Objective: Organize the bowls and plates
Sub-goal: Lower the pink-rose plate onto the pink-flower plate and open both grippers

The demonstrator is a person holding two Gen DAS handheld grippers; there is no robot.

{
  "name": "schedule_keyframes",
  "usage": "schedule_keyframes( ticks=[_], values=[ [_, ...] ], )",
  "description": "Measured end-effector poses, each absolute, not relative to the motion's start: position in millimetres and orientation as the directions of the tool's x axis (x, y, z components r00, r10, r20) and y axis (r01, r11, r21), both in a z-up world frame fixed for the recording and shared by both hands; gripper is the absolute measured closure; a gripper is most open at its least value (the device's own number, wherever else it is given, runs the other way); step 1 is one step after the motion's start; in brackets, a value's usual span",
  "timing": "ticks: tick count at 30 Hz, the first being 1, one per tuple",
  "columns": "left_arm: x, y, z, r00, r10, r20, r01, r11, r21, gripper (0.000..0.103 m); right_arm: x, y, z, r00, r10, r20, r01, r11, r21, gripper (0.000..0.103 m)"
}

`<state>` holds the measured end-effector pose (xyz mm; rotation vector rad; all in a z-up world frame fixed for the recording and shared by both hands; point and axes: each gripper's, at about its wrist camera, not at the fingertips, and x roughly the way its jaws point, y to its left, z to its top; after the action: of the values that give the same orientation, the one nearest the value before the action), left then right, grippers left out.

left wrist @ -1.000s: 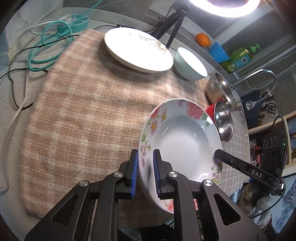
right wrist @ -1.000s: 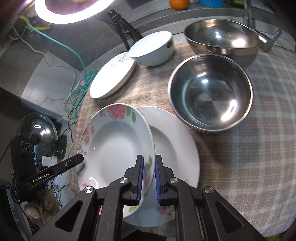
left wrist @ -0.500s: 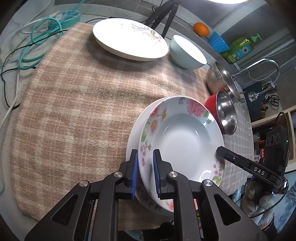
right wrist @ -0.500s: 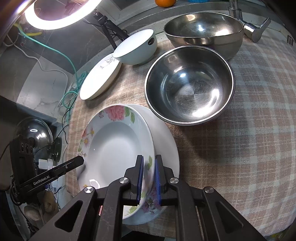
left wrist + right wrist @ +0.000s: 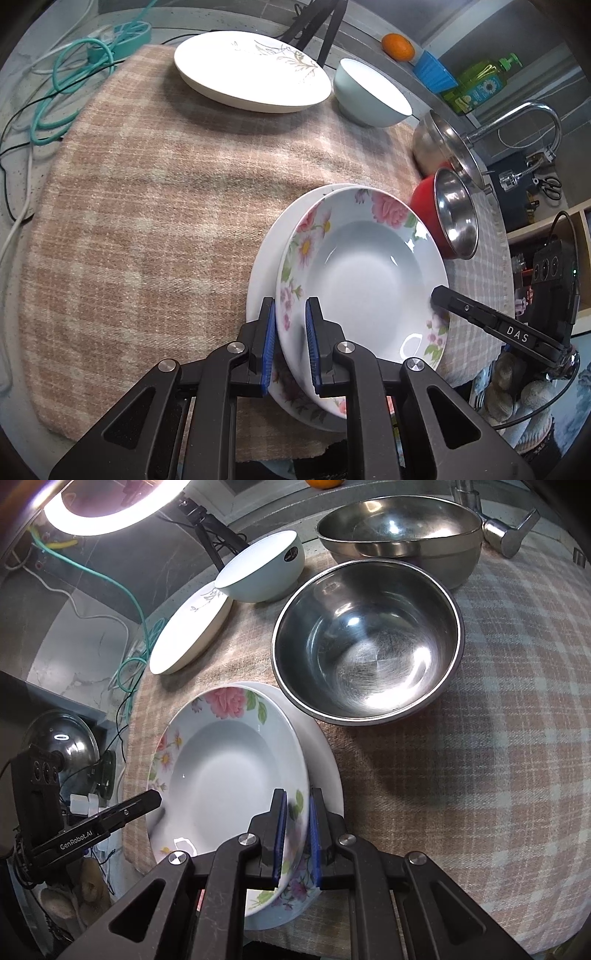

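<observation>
A deep floral plate (image 5: 369,273) (image 5: 225,775) lies nested on a second floral plate (image 5: 262,266) (image 5: 325,749) on the checked cloth. My left gripper (image 5: 290,310) straddles its left rim with the jaws slightly apart. My right gripper (image 5: 297,799) straddles its right rim the same way, with a gap at the pads. Each gripper's finger shows in the other view, at the plate's far rim. A cream plate (image 5: 251,70) (image 5: 188,627) and a pale blue bowl (image 5: 369,92) (image 5: 262,568) sit at the back.
Two steel bowls (image 5: 365,638) (image 5: 402,528) stand right of the plates; the nearer one is red outside (image 5: 424,199). A tap (image 5: 524,122), soap bottle (image 5: 480,81) and orange (image 5: 397,46) lie behind. Teal cable (image 5: 74,81) lies left of the cloth (image 5: 147,203).
Both grippers lowered the floral plate onto the second plate. The jaws of both have since opened a little around its rim.
</observation>
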<state>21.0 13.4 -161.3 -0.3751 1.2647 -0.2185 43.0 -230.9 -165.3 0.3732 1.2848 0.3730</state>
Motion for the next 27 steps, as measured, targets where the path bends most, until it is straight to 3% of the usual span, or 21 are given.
schedule_keyframes(
  ticks=[27],
  values=[
    [18,-3,-158,0.288,-0.261,-0.921,0.038,0.964,-0.261,0.089,40,-203,-158,0.25,0.319,-0.914,-0.172,0.944,0.282,0.088]
  ],
)
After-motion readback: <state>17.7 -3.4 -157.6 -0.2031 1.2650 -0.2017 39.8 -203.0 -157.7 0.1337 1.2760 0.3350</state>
